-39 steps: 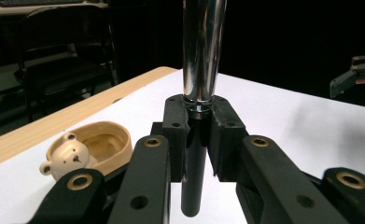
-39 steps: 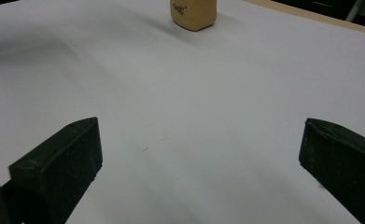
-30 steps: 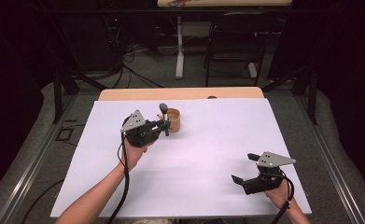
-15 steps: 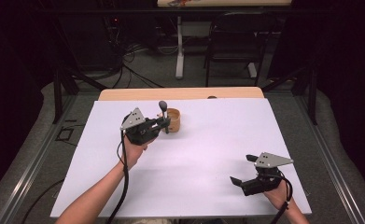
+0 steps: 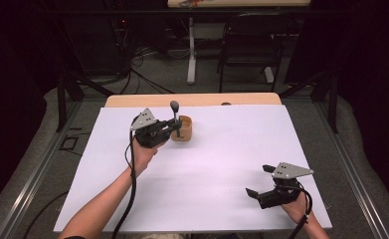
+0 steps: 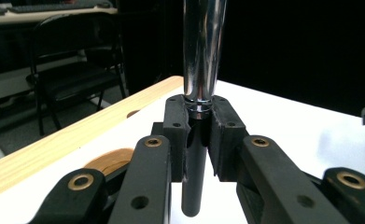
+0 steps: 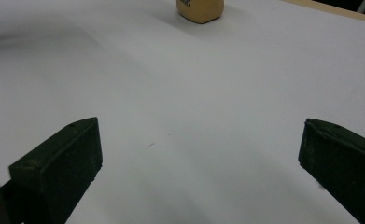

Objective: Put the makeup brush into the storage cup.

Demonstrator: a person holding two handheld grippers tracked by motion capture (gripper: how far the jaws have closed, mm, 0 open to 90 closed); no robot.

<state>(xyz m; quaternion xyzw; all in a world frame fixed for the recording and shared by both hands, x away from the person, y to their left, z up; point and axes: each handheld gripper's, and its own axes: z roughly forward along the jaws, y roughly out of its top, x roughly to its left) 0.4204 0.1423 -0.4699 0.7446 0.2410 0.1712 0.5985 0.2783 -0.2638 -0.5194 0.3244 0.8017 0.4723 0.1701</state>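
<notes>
A: From the high view, where is the left hand-held gripper (image 5: 171, 130)?

B: Far left of centre on the white-covered surface (image 5: 222, 164), held level and clenched on a metal-handled tool (image 5: 175, 115). The tool stands upright, its dark rounded top above the jaws, its lower end at the left rim of a small wooden cup (image 5: 184, 128). Whether the end sits inside the cup I cannot tell.

A: And the right hand-held gripper (image 5: 260, 180)?

B: Near right corner of the surface, well apart from the cup, released: jaws spread wide with nothing between them.

A: What does the left gripper view add?

B: The left hand-held gripper's two pads (image 6: 176, 126) press on the tool's shaft (image 6: 202, 46) from both sides, right where the shiny chrome part meets a dark lower section that hangs below the jaws. A tan patch, probably the cup (image 6: 110, 161), shows low on the left behind the jaws. The surface's bare wooden far edge (image 6: 54, 149) runs beside it.

A: The right gripper view?

B: Both black jaws stand far apart over bare white covering. The cup (image 7: 200, 9) sits far ahead at the top edge.
</notes>
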